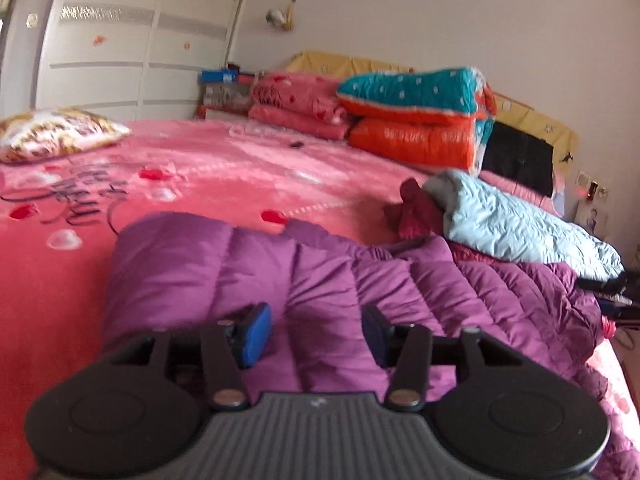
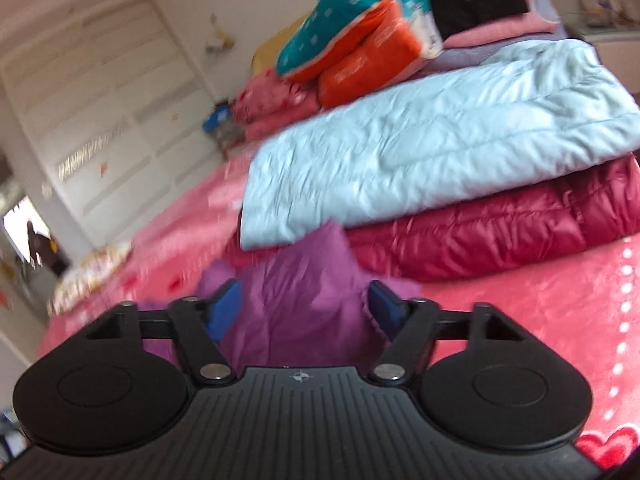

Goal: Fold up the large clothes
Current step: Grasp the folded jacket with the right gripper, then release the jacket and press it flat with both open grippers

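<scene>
A purple puffer jacket (image 1: 280, 276) lies spread on the pink bed blanket (image 1: 200, 176). My left gripper (image 1: 316, 332) is open, its blue pads (image 1: 254, 334) resting over the jacket's quilted surface. In the right wrist view my right gripper (image 2: 304, 312) is open with a raised fold of the purple jacket (image 2: 304, 292) between its jaws; I cannot tell if it touches. A folded light blue jacket (image 2: 420, 140) lies on a folded dark red jacket (image 2: 500, 228) just beyond; both also show in the left wrist view (image 1: 516, 224).
Folded quilts, teal and orange (image 1: 420, 116) and pink (image 1: 296, 104), are stacked at the headboard. A patterned pillow (image 1: 56, 132) lies at the far left. A white wardrobe (image 1: 120, 40) stands behind. The bed edge drops off at the right (image 1: 612, 360).
</scene>
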Demonstrator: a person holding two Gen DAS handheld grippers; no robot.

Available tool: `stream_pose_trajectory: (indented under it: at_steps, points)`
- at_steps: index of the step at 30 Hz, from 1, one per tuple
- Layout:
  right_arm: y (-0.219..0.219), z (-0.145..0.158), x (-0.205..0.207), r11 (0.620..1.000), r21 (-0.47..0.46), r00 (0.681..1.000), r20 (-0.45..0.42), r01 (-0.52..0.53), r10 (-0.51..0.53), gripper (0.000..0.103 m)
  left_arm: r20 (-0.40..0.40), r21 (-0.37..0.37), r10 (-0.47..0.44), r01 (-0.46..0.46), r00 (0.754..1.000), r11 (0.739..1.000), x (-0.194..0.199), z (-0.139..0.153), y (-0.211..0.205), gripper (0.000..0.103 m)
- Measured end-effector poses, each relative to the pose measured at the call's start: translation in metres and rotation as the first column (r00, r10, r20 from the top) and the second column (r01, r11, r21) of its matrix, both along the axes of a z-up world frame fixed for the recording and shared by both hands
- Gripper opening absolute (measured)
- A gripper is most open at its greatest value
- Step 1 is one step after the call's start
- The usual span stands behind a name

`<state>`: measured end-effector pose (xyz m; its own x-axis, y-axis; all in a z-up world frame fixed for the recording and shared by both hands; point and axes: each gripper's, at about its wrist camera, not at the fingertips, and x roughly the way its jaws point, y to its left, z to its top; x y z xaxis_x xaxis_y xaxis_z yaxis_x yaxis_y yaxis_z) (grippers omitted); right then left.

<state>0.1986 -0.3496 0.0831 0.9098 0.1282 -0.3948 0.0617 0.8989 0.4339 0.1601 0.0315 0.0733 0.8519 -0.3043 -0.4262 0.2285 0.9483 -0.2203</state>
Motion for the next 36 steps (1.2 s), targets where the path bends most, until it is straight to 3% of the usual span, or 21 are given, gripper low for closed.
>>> stream_pose_trajectory:
  at_steps: [1,6,10,14,16,18,20,22,26,28,31,36]
  points:
    - [0.005,-0.003,0.000,1.000,-0.023,1.000,-0.022,0.000,0.000,0.050,0.011,0.004,0.009,-0.009,1.000,1.000,-0.002,-0.002,0.002,0.051]
    - [0.017,-0.007,-0.015,1.000,-0.013,0.996,-0.087,0.022,-0.024,0.027,-0.010,-0.043,0.017,-0.018,1.000,0.999,0.002,-0.012,0.014,0.051]
    - [0.027,-0.003,-0.031,0.997,-0.060,0.991,-0.117,0.053,-0.060,0.024,-0.015,-0.055,0.012,-0.013,1.000,0.998,0.007,-0.015,0.018,0.051]
    - [0.035,-0.019,-0.024,0.985,-0.155,0.976,-0.190,0.076,-0.105,0.024,-0.033,-0.070,0.017,-0.019,0.999,0.997,0.015,-0.022,0.026,0.049]
    - [0.031,-0.027,-0.020,0.985,-0.143,0.970,-0.209,0.091,-0.120,0.026,-0.040,-0.081,0.017,-0.021,0.999,0.997,0.018,-0.023,0.029,0.048]
    - [0.027,-0.030,-0.015,0.987,-0.114,0.967,-0.214,0.113,-0.135,0.030,-0.044,-0.089,0.015,-0.019,0.999,0.996,0.019,-0.020,0.033,0.048]
    - [0.025,-0.028,-0.013,0.985,-0.116,0.964,-0.220,0.128,-0.151,0.043,-0.038,-0.107,0.025,-0.029,0.999,0.994,0.019,-0.013,0.037,0.048]
    - [0.026,-0.021,-0.015,0.976,-0.145,0.957,-0.215,0.165,-0.193,0.084,-0.017,-0.135,0.048,-0.050,0.999,0.990,0.017,-0.005,0.044,0.051]
    - [0.030,0.005,-0.039,0.966,-0.150,0.973,-0.067,0.208,-0.220,0.089,-0.005,-0.165,0.052,-0.052,0.999,0.985,0.020,0.006,0.049,0.059]
    - [0.037,0.018,-0.045,0.962,-0.179,0.978,0.016,0.207,-0.207,0.097,-0.003,-0.155,0.047,-0.047,0.999,0.987,0.022,0.007,0.042,0.059]
    - [0.053,0.033,-0.039,0.960,-0.229,0.984,0.104,0.164,-0.144,0.097,-0.001,-0.116,0.026,-0.026,1.000,0.993,0.029,0.006,0.026,0.061]
    - [0.080,0.035,0.007,0.948,-0.315,0.996,0.089,0.041,-0.014,0.098,0.015,0.027,0.039,-0.039,0.999,0.999,0.045,-0.001,0.002,0.069]
